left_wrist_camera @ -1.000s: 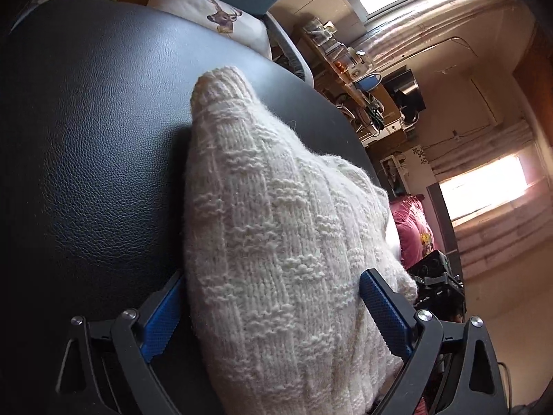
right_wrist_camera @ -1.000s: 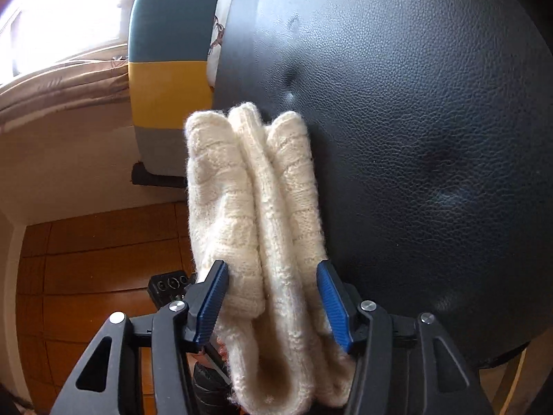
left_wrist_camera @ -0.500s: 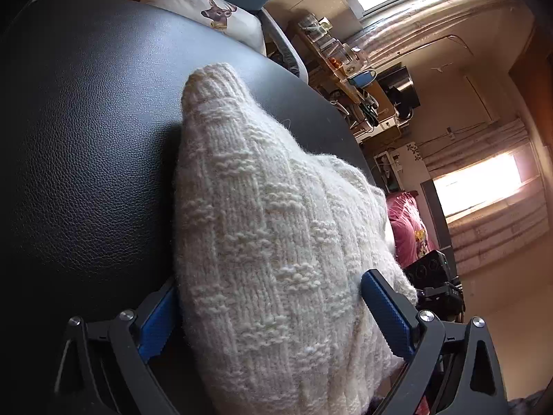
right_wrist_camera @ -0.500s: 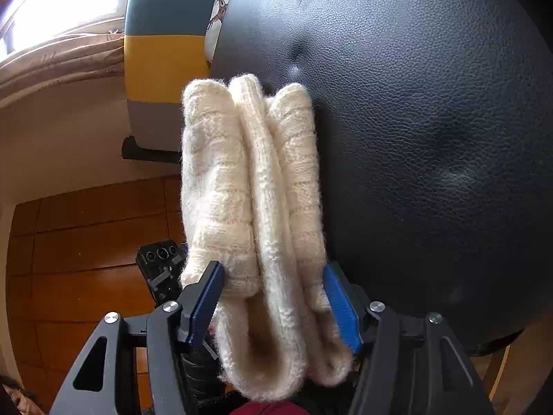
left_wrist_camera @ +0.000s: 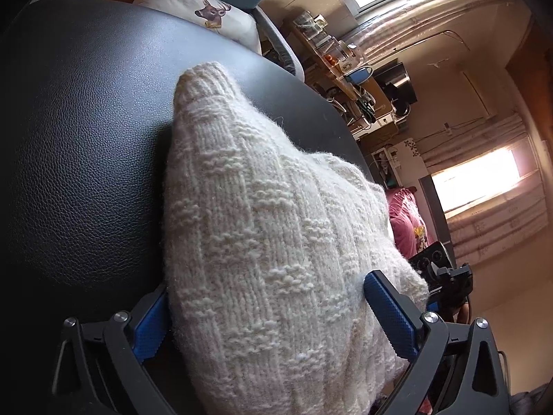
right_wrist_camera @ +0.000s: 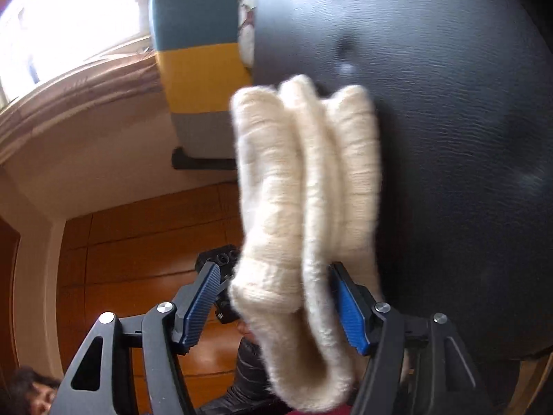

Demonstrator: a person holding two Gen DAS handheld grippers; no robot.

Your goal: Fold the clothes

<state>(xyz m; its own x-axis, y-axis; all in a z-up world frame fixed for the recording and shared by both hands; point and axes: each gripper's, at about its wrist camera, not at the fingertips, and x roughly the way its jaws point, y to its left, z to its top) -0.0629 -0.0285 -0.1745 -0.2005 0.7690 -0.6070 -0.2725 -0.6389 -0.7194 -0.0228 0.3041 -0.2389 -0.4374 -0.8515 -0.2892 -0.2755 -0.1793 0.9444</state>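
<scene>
A cream knitted sweater (left_wrist_camera: 276, 242), folded into a thick bundle, lies on a black leather surface (left_wrist_camera: 86, 138). My left gripper (left_wrist_camera: 271, 314) grips one end of it, both blue pads against the knit, which bulges between them. From the right wrist view the same sweater (right_wrist_camera: 304, 180) shows three stacked folds along the edge of the leather surface (right_wrist_camera: 449, 138). My right gripper (right_wrist_camera: 274, 304) straddles its near end with jaws opening. The left pad stands clear of the wool and the right pad only rests against it.
A cushion with a deer print (left_wrist_camera: 207, 10) lies beyond the leather surface. A teal, yellow and grey upholstered block (right_wrist_camera: 200, 69) stands past its edge above a wooden floor (right_wrist_camera: 138, 259). Cluttered shelves (left_wrist_camera: 345, 79) and a pink cloth (left_wrist_camera: 408, 221) are off to the right.
The right gripper's jaws have spread and its left pad has come off the sweater. The right view has shifted and blurred a little. The left gripper holds as before.
</scene>
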